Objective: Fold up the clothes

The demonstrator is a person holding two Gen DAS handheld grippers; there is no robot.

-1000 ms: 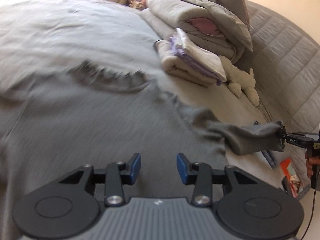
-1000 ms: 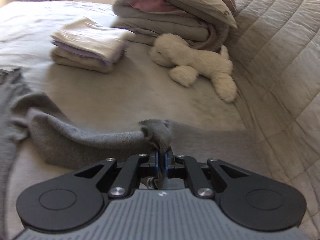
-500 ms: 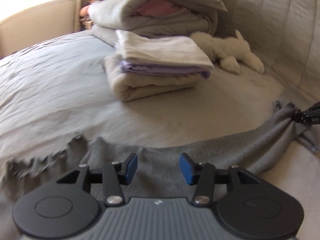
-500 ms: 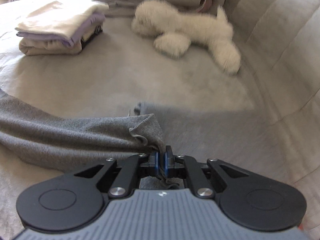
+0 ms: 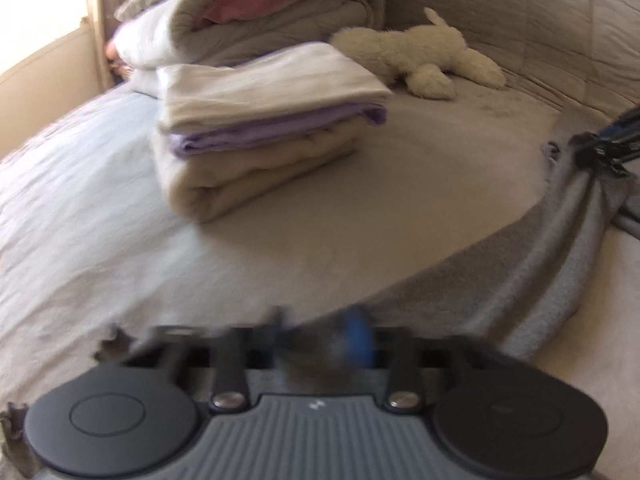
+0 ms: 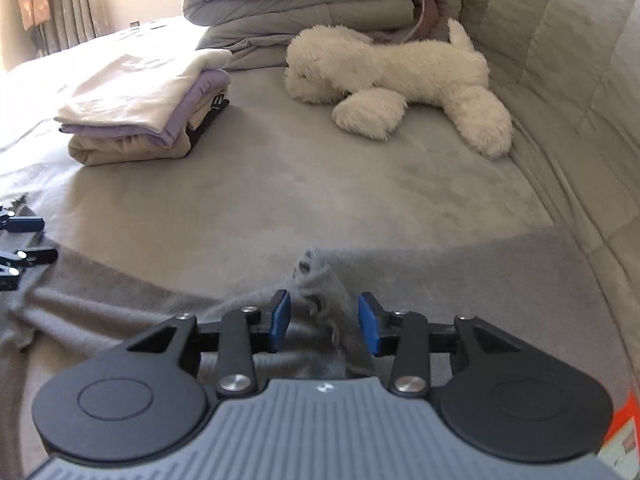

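Note:
A grey garment (image 5: 520,280) lies stretched across the bed, its sleeve running to the right. My left gripper (image 5: 320,336) is blurred at the garment's near edge, its blue pads closed with grey cloth bunched between them. In the right wrist view my right gripper (image 6: 324,320) has its jaws opening. The crumpled sleeve end (image 6: 316,280) stands loose between the pads, which do not press on it. The left gripper (image 6: 20,240) shows at that view's left edge, on the same garment (image 6: 120,312).
A folded stack of cream and lilac clothes (image 5: 260,128) sits on the bed sheet (image 6: 360,184) behind the garment. A white plush toy (image 6: 400,80) lies by a rolled grey duvet (image 6: 320,0). A quilted padded wall (image 6: 560,40) bounds the right side.
My left gripper swept across the bed to the garment's edge and closed there. My right gripper, shut on the sleeve end before, has parted its jaws and let the cloth go.

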